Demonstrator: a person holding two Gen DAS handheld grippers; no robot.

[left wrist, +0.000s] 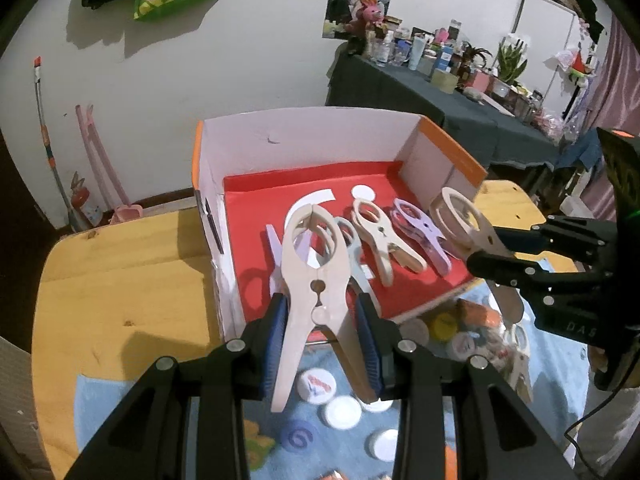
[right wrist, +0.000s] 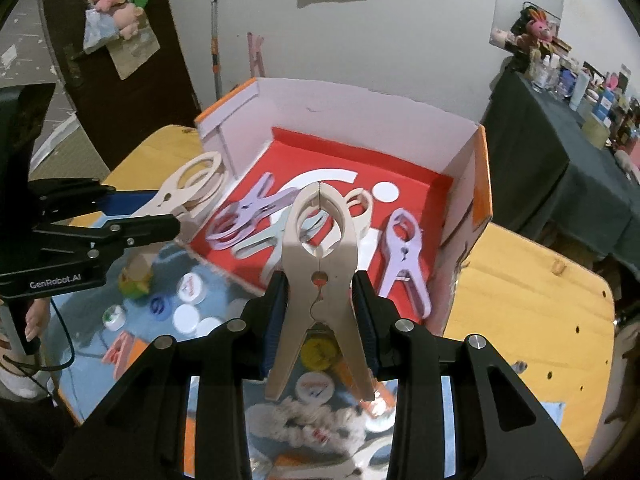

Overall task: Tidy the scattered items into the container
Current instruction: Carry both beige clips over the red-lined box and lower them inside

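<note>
An open box [left wrist: 304,136] with white walls, orange rim and red floor stands on the table; it also shows in the right wrist view [right wrist: 360,112]. Several large clips lie in it: a beige one [left wrist: 384,236], a purple one [left wrist: 424,236], another purple one [right wrist: 404,256]. My left gripper [left wrist: 322,344] is shut on a beige clip [left wrist: 316,276], held over the box's near edge. My right gripper [right wrist: 320,320] is shut on another beige clip [right wrist: 320,248], also just above the near edge. Each gripper shows in the other's view, left [right wrist: 132,216] and right [left wrist: 492,252].
A blue patterned mat [left wrist: 168,400] lies in front of the box with several bottle caps [left wrist: 316,384] and small toys [right wrist: 136,280] on it. The wooden table [left wrist: 120,280] extends on both sides. A cluttered dark-clothed table [left wrist: 440,96] stands behind.
</note>
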